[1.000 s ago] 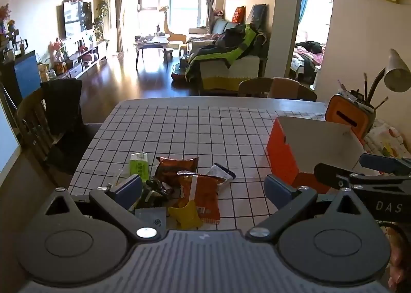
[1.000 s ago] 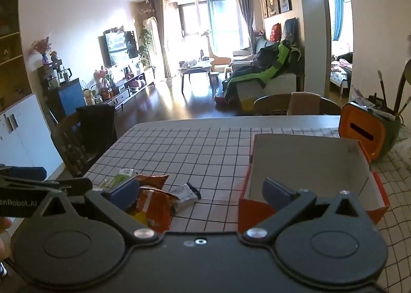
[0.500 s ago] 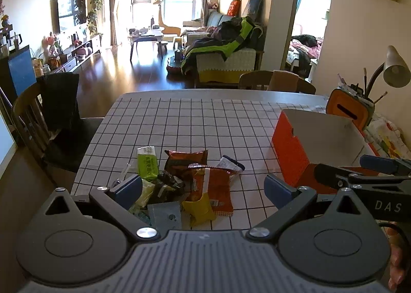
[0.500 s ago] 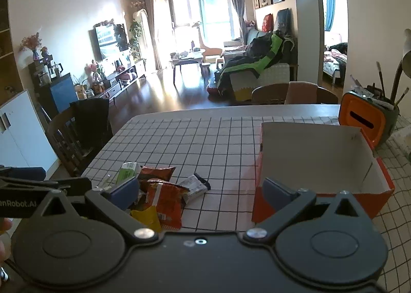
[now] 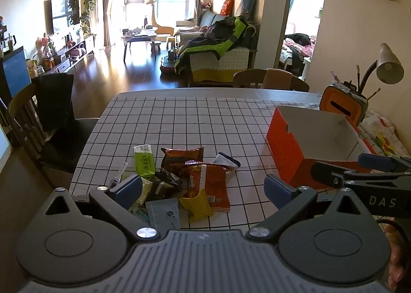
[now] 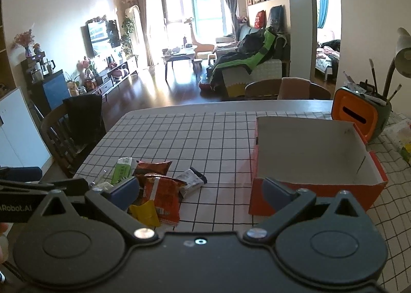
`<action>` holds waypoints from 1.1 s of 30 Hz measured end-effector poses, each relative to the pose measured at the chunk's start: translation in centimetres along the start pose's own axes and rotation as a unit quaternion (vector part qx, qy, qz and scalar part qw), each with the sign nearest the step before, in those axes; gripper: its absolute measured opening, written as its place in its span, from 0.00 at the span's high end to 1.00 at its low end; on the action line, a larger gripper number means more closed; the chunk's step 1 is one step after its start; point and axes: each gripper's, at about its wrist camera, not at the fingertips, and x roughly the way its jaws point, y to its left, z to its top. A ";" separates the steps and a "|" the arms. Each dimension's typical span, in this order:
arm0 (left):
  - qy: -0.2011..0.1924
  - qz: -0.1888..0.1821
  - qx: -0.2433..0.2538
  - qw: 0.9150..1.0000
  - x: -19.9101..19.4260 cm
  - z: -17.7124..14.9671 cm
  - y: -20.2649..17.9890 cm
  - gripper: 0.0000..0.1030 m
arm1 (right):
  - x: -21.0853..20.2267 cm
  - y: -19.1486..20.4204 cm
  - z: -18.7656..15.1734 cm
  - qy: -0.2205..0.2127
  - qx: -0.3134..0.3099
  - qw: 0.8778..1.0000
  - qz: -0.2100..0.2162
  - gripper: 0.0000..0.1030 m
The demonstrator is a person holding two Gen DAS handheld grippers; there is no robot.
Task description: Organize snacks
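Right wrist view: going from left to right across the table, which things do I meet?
Green snack packet → orange chip bag → small white and black packet → orange box → orange container with brushes.

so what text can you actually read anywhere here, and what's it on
"DAS": white letters on the right gripper body, seen from the left wrist.
"nRobot.AI": on the left gripper body, cut off at the frame edge.
Snack packets: print too small and blurred to read.
Orange box: no text visible.
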 end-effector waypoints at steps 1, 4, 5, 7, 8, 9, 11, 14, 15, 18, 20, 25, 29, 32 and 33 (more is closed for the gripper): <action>-0.001 -0.001 0.001 1.000 -0.1 0.0 -0.1 0.01 | -0.1 0.0 0.0 0.000 0.000 1.000 -0.001 0.01; -0.003 -0.004 0.003 1.000 -0.4 -0.1 -0.4 0.01 | -0.2 -0.1 0.1 0.000 -0.003 1.000 -0.003 0.01; -0.004 -0.004 0.005 1.000 -0.4 -0.1 -0.5 0.01 | -0.3 -0.1 0.1 0.000 -0.004 1.000 -0.004 0.01; -0.005 -0.006 0.006 1.000 -0.6 -0.2 -0.8 0.01 | -0.5 -0.2 0.1 0.000 -0.005 1.000 -0.004 0.01; -0.006 -0.005 0.007 1.000 -0.7 -0.2 -0.8 0.01 | -0.5 -0.2 0.0 -0.001 -0.006 1.000 -0.003 0.01; -0.007 -0.005 0.007 1.000 -0.8 -0.2 -0.9 0.01 | -0.6 -0.2 0.1 -0.001 -0.006 1.000 -0.003 0.01; -0.008 -0.003 0.005 1.000 -1.0 -0.2 -1.1 0.01 | -0.7 -0.3 0.1 -0.002 -0.006 1.000 -0.001 0.01; -0.011 -0.001 0.003 1.000 -1.2 -0.2 -1.2 0.01 | -1.0 -0.5 0.1 -0.005 -0.008 1.000 0.001 0.01; -0.012 -0.001 0.002 1.000 -1.2 -0.1 -1.2 0.01 | -1.1 -0.6 0.1 -0.007 -0.008 1.000 0.002 0.01; -0.014 0.003 -0.003 1.000 -1.3 -0.1 -1.1 0.01 | -1.4 -0.8 0.2 -0.011 -0.008 1.000 0.008 0.01; -0.014 0.002 -0.007 1.000 -1.4 0.0 -1.1 0.01 | -1.6 -0.9 0.3 -0.014 -0.010 1.000 0.013 0.01; -0.017 0.006 -0.011 1.000 -1.6 0.0 -1.0 0.01 | -1.8 -0.9 0.6 -0.019 -0.014 0.999 0.024 0.01; -0.018 0.009 -0.013 1.000 -1.6 0.1 -0.9 0.01 | -1.8 -0.7 0.7 -0.020 -0.019 0.999 0.027 0.01; -0.019 0.010 -0.014 1.000 -1.6 0.2 -0.9 0.01 | -1.7 -0.5 0.9 -0.020 -0.022 0.999 0.029 0.01; -0.020 0.011 -0.015 1.000 -1.6 0.2 -0.9 0.01 | -1.7 -0.5 0.9 -0.020 -0.022 0.999 0.029 0.01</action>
